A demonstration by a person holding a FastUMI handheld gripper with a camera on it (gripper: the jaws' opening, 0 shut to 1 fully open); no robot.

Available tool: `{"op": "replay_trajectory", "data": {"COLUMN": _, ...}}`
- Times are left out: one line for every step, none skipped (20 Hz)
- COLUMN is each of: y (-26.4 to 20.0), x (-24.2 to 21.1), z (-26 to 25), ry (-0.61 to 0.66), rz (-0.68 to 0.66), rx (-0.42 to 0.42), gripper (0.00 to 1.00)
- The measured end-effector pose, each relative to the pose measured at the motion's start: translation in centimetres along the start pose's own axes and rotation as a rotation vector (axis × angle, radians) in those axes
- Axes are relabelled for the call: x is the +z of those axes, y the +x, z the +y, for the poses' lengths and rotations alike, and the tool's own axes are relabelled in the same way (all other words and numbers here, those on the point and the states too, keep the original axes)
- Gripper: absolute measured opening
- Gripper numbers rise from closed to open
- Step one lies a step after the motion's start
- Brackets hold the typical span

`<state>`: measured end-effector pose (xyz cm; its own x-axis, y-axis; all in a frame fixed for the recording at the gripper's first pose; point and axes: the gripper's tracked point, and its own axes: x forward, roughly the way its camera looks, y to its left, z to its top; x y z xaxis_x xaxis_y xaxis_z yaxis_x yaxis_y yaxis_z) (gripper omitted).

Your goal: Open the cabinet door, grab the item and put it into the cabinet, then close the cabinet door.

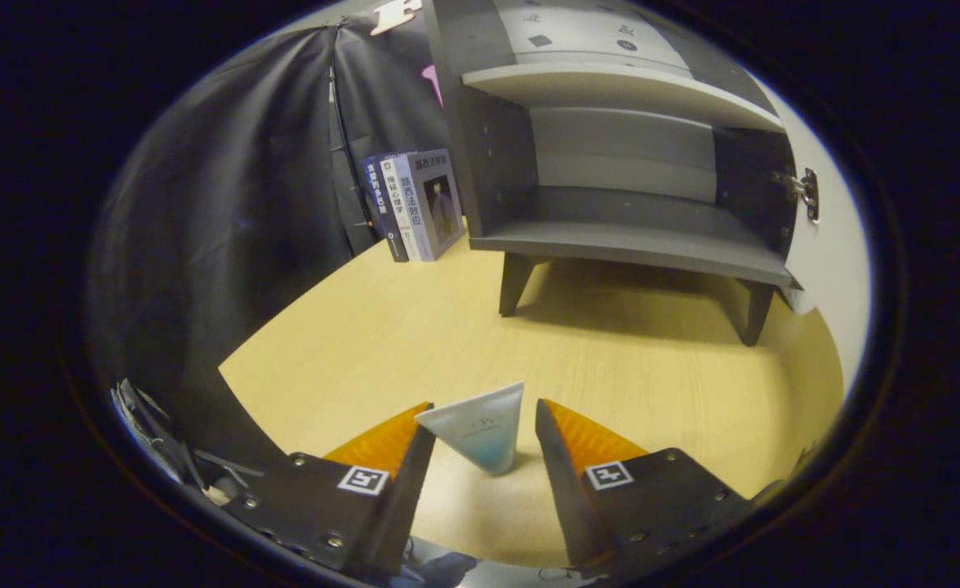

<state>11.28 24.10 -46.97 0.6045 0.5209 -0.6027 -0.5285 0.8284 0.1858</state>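
Note:
A small white and pale blue tube (pixel 482 429) stands on its cap on the wooden table (pixel 415 335), wide flat end up. It sits between the two fingers of my gripper (pixel 484 420), closer to the left finger. The fingers are spread, with a gap on each side of the tube, so the gripper is open. Beyond the tube stands a grey cabinet (pixel 611 163) on short legs. Its white door (pixel 823 245) is swung open to the right, and the lower shelf (pixel 635 237) inside is bare.
Three books (pixel 416 204) stand upright against the cabinet's left side. A dark cloth wall (pixel 243 220) runs along the table's left edge. Some cables (pixel 149 425) hang by the left finger, off the table.

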Motion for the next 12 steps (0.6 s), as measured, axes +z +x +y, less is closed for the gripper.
{"op": "replay_trajectory", "data": {"y": 0.2, "x": -0.1, "z": 0.1, "ry": -0.002, "rz": -0.003, "rx": -0.004, "gripper": 0.70}}
{"op": "replay_trajectory", "data": {"y": -0.2, "x": 0.2, "z": 0.0, "ry": 0.004, "rz": -0.016, "rx": 0.001, "gripper": 0.56}}
{"op": "replay_trajectory", "data": {"y": 0.0, "x": -0.2, "z": 0.4, "ry": 0.008, "rz": -0.002, "rx": 0.022, "gripper": 0.56}}
{"op": "replay_trajectory", "data": {"y": -0.1, "x": 0.0, "z": 0.5, "ry": 0.018, "rz": -0.008, "rx": 0.021, "gripper": 0.56}}
{"op": "replay_trajectory", "data": {"y": -0.2, "x": 0.2, "z": 0.2, "ry": 0.028, "rz": -0.008, "rx": 0.013, "gripper": 0.53}}
{"op": "replay_trajectory", "data": {"y": -0.4, "x": 0.4, "z": 0.1, "ry": 0.034, "rz": -0.015, "rx": 0.011, "gripper": 0.50}}
{"op": "replay_trajectory", "data": {"y": -0.3, "x": 0.8, "z": -0.2, "ry": 0.039, "rz": -0.015, "rx": 0.007, "gripper": 0.50}}
{"op": "replay_trajectory", "data": {"y": -0.7, "x": 1.2, "z": -0.4, "ry": 0.044, "rz": -0.022, "rx": -0.001, "gripper": 0.50}}
{"op": "replay_trajectory", "data": {"y": -1.1, "x": 1.5, "z": -0.5, "ry": 0.056, "rz": -0.022, "rx": -0.002, "gripper": 0.50}}
{"op": "replay_trajectory", "data": {"y": -1.6, "x": 2.1, "z": -0.7, "ry": 0.065, "rz": -0.030, "rx": -0.010, "gripper": 0.50}}
{"op": "replay_trajectory", "data": {"y": -2.1, "x": 2.9, "z": -0.7, "ry": 0.068, "rz": -0.040, "rx": -0.011, "gripper": 0.50}}
{"op": "replay_trajectory", "data": {"y": -2.8, "x": 3.8, "z": -0.7, "ry": 0.067, "rz": -0.048, "rx": -0.022, "gripper": 0.50}}
